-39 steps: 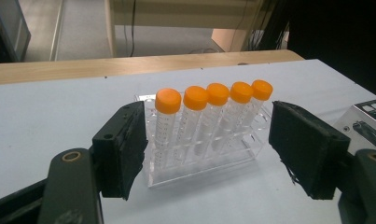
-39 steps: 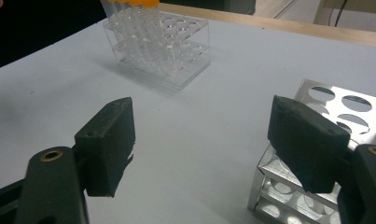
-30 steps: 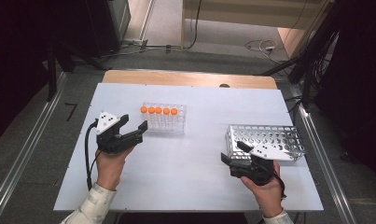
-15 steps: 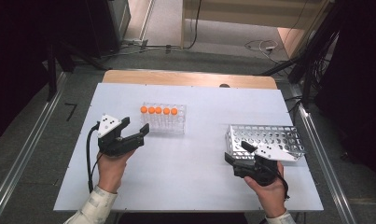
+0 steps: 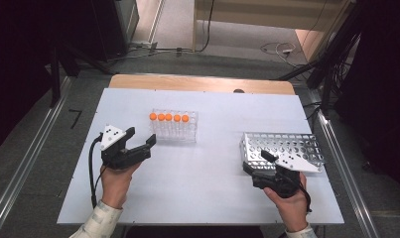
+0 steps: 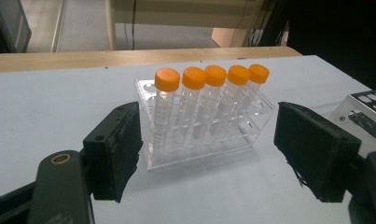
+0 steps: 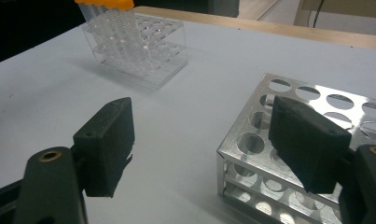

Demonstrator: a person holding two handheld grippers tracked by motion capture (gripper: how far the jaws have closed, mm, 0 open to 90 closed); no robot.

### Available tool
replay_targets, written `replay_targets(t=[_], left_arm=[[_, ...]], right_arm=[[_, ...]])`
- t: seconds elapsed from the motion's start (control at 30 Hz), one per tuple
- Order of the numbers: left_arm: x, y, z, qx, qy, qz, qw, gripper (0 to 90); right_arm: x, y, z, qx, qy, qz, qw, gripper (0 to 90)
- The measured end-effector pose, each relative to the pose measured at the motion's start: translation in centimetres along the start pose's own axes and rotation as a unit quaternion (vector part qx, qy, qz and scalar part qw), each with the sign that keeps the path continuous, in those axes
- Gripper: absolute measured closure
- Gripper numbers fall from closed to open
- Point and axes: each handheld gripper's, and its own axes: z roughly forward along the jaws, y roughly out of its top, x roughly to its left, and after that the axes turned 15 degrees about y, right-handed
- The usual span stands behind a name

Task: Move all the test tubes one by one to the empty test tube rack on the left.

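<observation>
A clear plastic rack [image 5: 175,131] stands at the middle-left of the white table and holds a row of several clear tubes with orange caps [image 5: 168,118]. My left gripper [image 5: 140,137] sits just left of and in front of that rack, open, its jaws pointing at it. In the left gripper view the tubes [image 6: 204,93] and the clear rack [image 6: 251,126] stand ahead of the spread jaws, untouched. An empty metal rack with round holes [image 5: 287,144] stands at the right. My right gripper [image 5: 257,162] is open at that rack's near left corner [image 7: 237,154], one jaw over the holes.
The white table [image 5: 207,183] has bare room between the two racks and along its front. A wooden strip [image 5: 197,83] runs along the far edge. Beyond it lie a grey floor, cables and dark equipment. Rails run down both sides.
The left gripper's jaws have spread slightly. Both hands have stayed about where they were, and the racks have not moved.
</observation>
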Motion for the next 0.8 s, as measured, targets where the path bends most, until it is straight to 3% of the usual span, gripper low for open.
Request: replay_targets(t=[0.43, 0.8], left_arm=[[0.7, -1.0, -0.6, 0.005, 0.005, -0.004, 1.0, 22.5], [1.1, -1.9, -1.0, 0.006, 0.017, -0.003, 0.9998, 20.8]], right_arm=[[-0.4, -0.2, -0.5, 0.0, -0.009, -0.002, 1.0, 17.7], [-0.5, -0.6, -1.1, 0.007, -0.037, -0.01, 0.9992, 14.9]])
